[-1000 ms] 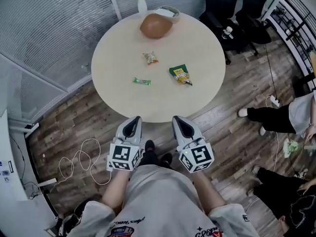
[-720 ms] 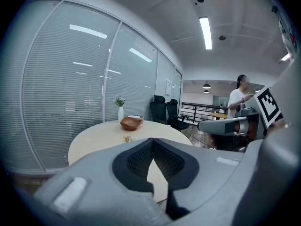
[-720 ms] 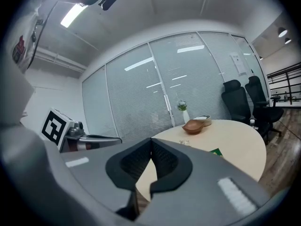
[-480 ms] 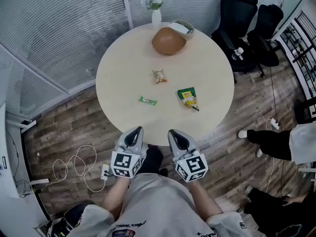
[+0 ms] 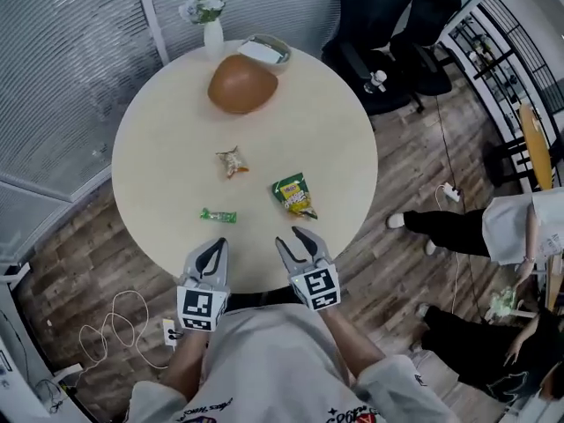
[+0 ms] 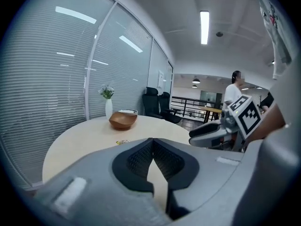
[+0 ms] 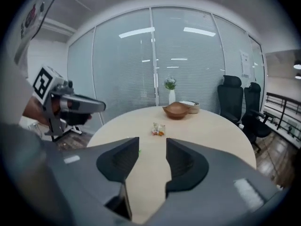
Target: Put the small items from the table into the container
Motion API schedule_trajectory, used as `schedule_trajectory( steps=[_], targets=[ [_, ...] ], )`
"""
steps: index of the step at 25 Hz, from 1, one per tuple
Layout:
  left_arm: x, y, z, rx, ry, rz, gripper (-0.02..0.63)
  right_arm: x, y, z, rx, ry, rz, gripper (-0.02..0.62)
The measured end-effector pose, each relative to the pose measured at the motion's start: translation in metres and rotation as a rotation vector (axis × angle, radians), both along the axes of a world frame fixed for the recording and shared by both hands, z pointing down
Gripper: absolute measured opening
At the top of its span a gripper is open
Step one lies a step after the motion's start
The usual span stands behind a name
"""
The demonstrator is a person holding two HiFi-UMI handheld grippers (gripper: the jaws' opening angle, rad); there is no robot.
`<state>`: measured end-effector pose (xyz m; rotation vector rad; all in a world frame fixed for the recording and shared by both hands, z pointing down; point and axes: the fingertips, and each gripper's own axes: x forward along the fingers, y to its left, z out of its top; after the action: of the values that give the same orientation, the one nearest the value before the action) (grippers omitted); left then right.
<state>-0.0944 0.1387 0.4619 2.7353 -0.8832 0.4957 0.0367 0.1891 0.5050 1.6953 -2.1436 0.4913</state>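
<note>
**Both grippers at the near rim, nothing picked up**

The left gripper [image 5: 212,247] hangs over the bench [image 5: 159,157] edge with its jaws together and nothing between them. The right gripper [image 5: 294,236] sits beside it; its jaws are opening, with only bare benchtop showing in the gap.

A green bar [image 5: 218,215] lies just ahead of the left jaws. A yellow-green packet [image 5: 293,195] lies just ahead of the right jaws. A small wrapper [image 5: 231,161] lies farther out, ahead of both and between their lines. The brown bowl [image 5: 242,85] stands well beyond all three, near the far rim, with a vase [image 5: 211,38] behind it.
</note>
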Motion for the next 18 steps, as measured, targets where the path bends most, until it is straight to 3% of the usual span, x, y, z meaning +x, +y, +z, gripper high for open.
schedule_trajectory(
  steps=[4,9,18],
  targets=[
    [0.008,-0.014,0.002,-0.02,-0.012,0.005,-0.003,0.029,-0.006,0.054,-0.121,0.158,-0.053,0.239],
    [0.01,-0.031,0.0,-0.042,-0.037,-0.043,-0.003,0.053,-0.02,0.11,-0.222,0.292,-0.193,0.241],
    [0.021,-0.039,0.009,-0.091,-0.073,-0.163,-0.003,0.077,-0.032,0.159,-0.339,0.295,-0.325,0.213]
  ],
)
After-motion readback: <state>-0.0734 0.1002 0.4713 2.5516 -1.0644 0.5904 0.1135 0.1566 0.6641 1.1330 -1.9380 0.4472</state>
